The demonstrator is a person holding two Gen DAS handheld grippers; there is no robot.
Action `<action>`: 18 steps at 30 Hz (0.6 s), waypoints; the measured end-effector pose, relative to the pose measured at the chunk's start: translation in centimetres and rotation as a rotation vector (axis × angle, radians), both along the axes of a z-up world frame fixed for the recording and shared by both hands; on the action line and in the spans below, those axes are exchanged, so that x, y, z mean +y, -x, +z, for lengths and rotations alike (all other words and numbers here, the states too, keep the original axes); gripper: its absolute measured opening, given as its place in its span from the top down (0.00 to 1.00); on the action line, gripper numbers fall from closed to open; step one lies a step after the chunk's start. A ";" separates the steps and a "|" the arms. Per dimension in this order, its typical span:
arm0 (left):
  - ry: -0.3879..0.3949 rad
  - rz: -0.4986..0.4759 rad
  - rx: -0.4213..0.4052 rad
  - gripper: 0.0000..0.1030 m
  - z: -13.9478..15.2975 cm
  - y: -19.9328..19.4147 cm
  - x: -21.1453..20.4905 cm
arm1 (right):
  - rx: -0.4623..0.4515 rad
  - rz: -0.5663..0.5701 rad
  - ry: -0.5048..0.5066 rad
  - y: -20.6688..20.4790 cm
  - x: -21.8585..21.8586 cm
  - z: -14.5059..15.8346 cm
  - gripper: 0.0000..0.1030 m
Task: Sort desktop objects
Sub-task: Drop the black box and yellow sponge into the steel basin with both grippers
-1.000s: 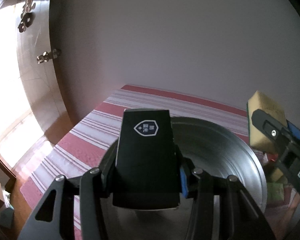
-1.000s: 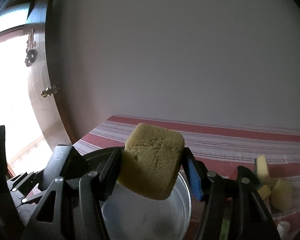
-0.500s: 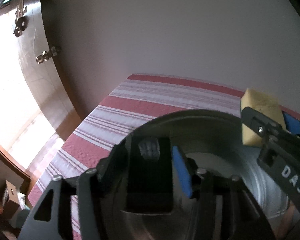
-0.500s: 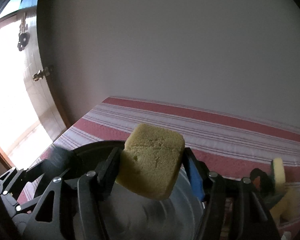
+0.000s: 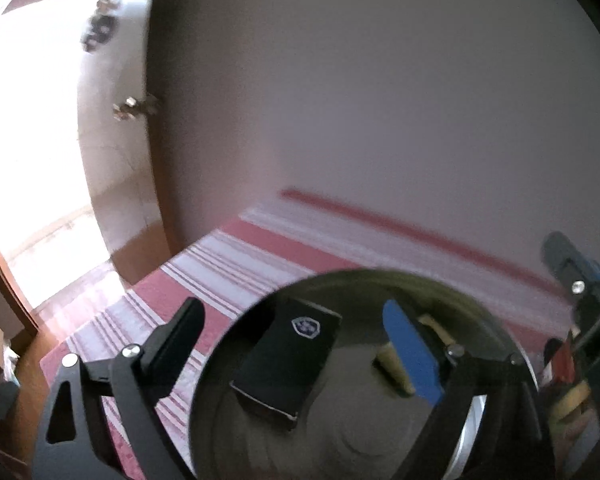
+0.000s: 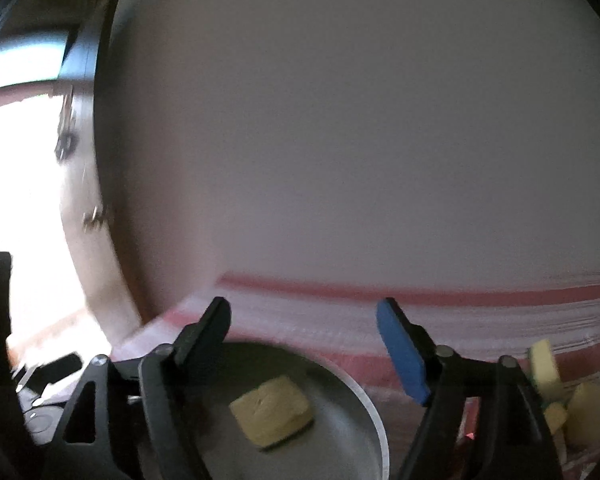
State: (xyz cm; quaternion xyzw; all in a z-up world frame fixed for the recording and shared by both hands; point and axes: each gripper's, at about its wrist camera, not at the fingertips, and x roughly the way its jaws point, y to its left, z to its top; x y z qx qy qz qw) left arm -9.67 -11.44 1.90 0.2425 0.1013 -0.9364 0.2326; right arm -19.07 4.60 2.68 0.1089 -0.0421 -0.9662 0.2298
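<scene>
A black box (image 5: 288,362) with a shield logo lies inside the metal bowl (image 5: 340,440), below my open, empty left gripper (image 5: 300,340). A yellow sponge (image 6: 272,416) lies in the same bowl (image 6: 352,396), below my open, empty right gripper (image 6: 304,336). In the left wrist view the sponge (image 5: 392,364) shows partly behind my blue fingertip (image 5: 410,350). The right gripper's body (image 5: 588,320) shows at the right edge of the left wrist view.
The bowl stands on a red and white striped cloth (image 5: 228,264) next to a plain wall. Several yellow sponge pieces (image 6: 564,392) lie on the cloth at the right. A wooden door (image 5: 112,160) and a bright opening are at the left.
Both grippers have opened. The black box has dropped from the left gripper into the bowl, and the yellow sponge has dropped from the right gripper into the bowl.
</scene>
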 end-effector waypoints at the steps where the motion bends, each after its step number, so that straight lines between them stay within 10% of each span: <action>1: 0.011 0.010 0.022 0.10 0.1 -0.6 0.3 | 0.039 -0.018 0.027 -0.5 0.6 0.0 0.11; 6: 0.046 0.015 0.095 0.10 0.0 -2.4 1.9 | 0.165 -0.139 0.114 -2.6 3.1 -0.1 0.01; 18: 0.129 0.024 0.361 0.06 -0.1 -6.6 7.0 | 0.163 -0.246 -0.031 -4.6 5.2 -2.2 0.01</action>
